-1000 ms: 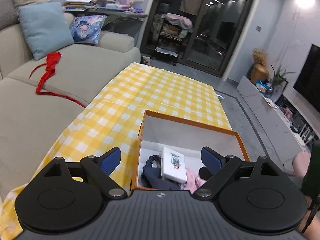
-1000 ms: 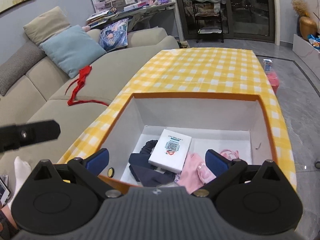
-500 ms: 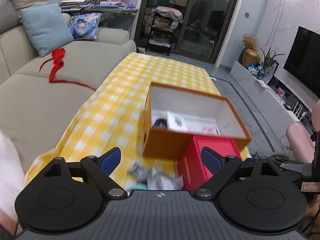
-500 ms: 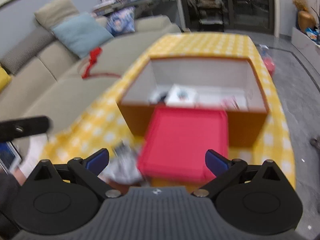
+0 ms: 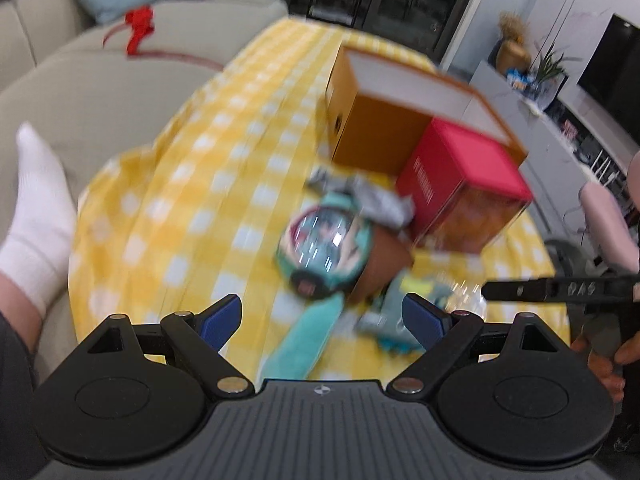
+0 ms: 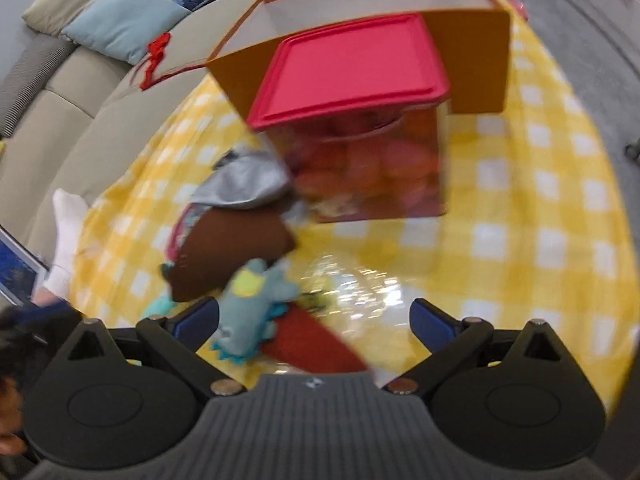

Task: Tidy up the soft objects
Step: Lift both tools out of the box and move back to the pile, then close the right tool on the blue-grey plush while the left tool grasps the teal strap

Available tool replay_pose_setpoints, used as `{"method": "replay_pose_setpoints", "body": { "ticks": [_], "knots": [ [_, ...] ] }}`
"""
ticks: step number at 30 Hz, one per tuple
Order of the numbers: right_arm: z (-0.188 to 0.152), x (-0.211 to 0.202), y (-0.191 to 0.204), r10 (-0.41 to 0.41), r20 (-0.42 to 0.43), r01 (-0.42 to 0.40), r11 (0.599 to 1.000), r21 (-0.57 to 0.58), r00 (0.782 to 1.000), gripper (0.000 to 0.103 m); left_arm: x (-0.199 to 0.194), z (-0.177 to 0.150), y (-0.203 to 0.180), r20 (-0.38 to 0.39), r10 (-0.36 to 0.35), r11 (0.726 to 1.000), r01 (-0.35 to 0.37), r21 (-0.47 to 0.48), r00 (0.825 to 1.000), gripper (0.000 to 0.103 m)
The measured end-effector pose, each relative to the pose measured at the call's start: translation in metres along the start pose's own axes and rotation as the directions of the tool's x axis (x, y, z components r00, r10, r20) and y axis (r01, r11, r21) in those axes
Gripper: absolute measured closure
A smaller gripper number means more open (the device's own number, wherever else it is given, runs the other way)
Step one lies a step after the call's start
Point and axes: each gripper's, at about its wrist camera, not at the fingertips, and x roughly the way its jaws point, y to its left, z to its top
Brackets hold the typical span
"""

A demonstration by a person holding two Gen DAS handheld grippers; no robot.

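Note:
Soft items lie in a blurred pile on the yellow checked cloth (image 5: 208, 184): a round teal-edged printed cushion (image 5: 324, 244), a grey fabric piece (image 5: 372, 196), a brown pouch (image 6: 236, 248), a teal plush toy (image 6: 252, 304), a teal strip (image 5: 308, 340) and a red cloth (image 6: 316, 344). An orange open box (image 5: 372, 132) stands beyond them, also in the right wrist view (image 6: 468, 64). My left gripper (image 5: 322, 322) is open, just short of the pile. My right gripper (image 6: 314, 320) is open over the plush and red cloth. Both are empty.
A red-lidded clear container (image 6: 360, 120) with round orange-red things stands against the orange box. Crinkled clear plastic (image 6: 360, 284) lies on the cloth. A beige sofa (image 5: 80, 92) with a red ribbon (image 5: 138, 28) is left. A white-socked foot (image 5: 36, 216) rests there.
Both grippers have pulled back from above the orange box and tilted down toward the near end of the table. The pile of soft items has come into view.

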Motion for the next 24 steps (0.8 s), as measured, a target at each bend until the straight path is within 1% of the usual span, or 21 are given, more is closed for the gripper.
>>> {"method": "replay_pose_setpoints", "body": {
  "ticks": [1,2,3,4,5,6,7,9,10,11,15,18,20,22,23,24],
  "knots": [
    [-0.003,0.002,0.012,-0.022,0.016,0.022,0.999,-0.043,1.0,0.005,0.005,-0.002,0.003,-0.029,0.002,1.0,-0.002,-0.005,1.0,0.0],
    [-0.008,0.002,0.03,-0.075,0.05,0.082,0.984,-0.161,0.996,0.007,0.011,-0.004,0.005,-0.062,0.005,1.0,-0.006,-0.004,0.998,0.0],
    [-0.014,0.003,0.049,-0.122,0.089,0.143,0.944,-0.296,0.989,0.007,0.014,-0.007,0.006,-0.076,0.004,1.0,-0.004,0.007,0.997,0.0],
    [-0.025,0.006,0.069,-0.162,0.143,0.212,0.855,-0.473,0.976,0.007,0.018,-0.011,0.006,-0.085,-0.001,1.0,0.003,0.029,0.996,0.0],
    [-0.033,0.011,0.081,-0.178,0.17,0.244,0.788,-0.565,0.969,0.007,0.023,-0.015,0.006,-0.101,-0.005,0.998,0.011,0.064,0.995,0.0],
    [-0.038,0.017,0.086,-0.187,0.17,0.252,0.754,-0.607,0.968,0.007,0.027,-0.018,0.007,-0.115,-0.003,0.996,0.014,0.091,0.993,0.0],
    [-0.038,0.024,0.086,-0.187,0.147,0.238,0.76,-0.605,0.971,0.009,0.031,-0.022,0.008,-0.125,0.002,0.994,0.012,0.112,0.992,0.0],
    [-0.032,0.038,0.077,-0.169,0.086,0.188,0.821,-0.539,0.982,0.013,0.041,-0.028,0.011,-0.14,0.005,0.991,0.014,0.134,0.99,0.0],
    [-0.031,0.043,0.073,-0.155,0.063,0.165,0.838,-0.52,0.986,0.014,0.046,-0.029,0.013,-0.146,0.0,0.991,0.019,0.129,0.989,0.0],
    [-0.03,0.047,0.071,-0.145,0.045,0.147,0.844,-0.515,0.988,0.014,0.051,-0.028,0.015,-0.149,-0.011,0.992,0.03,0.12,0.989,0.0],
    [-0.031,0.052,0.066,-0.099,0.032,0.101,0.849,-0.519,0.995,0.014,0.063,-0.026,0.019,-0.158,-0.068,0.993,0.082,0.084,0.985,0.0],
    [-0.031,0.058,0.065,-0.075,0.009,0.069,0.852,-0.519,0.997,0.014,0.068,-0.024,0.019,-0.151,-0.079,0.992,0.093,0.084,0.985,0.0],
    [-0.036,0.06,0.067,-0.063,0.013,0.06,0.837,-0.544,0.998,0.014,0.071,-0.024,0.019,-0.141,-0.077,0.992,0.089,0.084,0.987,0.0],
    [-0.041,0.06,0.071,-0.066,0.033,0.073,0.814,-0.577,0.997,0.014,0.073,-0.025,0.021,-0.11,-0.059,0.995,0.067,0.071,0.992,0.0],
    [-0.042,0.061,0.072,-0.068,0.034,0.075,0.807,-0.586,0.997,0.021,0.074,-0.025,0.022,-0.102,-0.059,0.996,0.066,0.06,0.993,0.007],
    [-0.043,0.061,0.072,-0.062,0.033,0.07,0.806,-0.588,0.998,0.025,0.076,-0.025,0.024,-0.107,-0.076,0.996,0.081,0.046,0.991,0.01]
  ]
}}
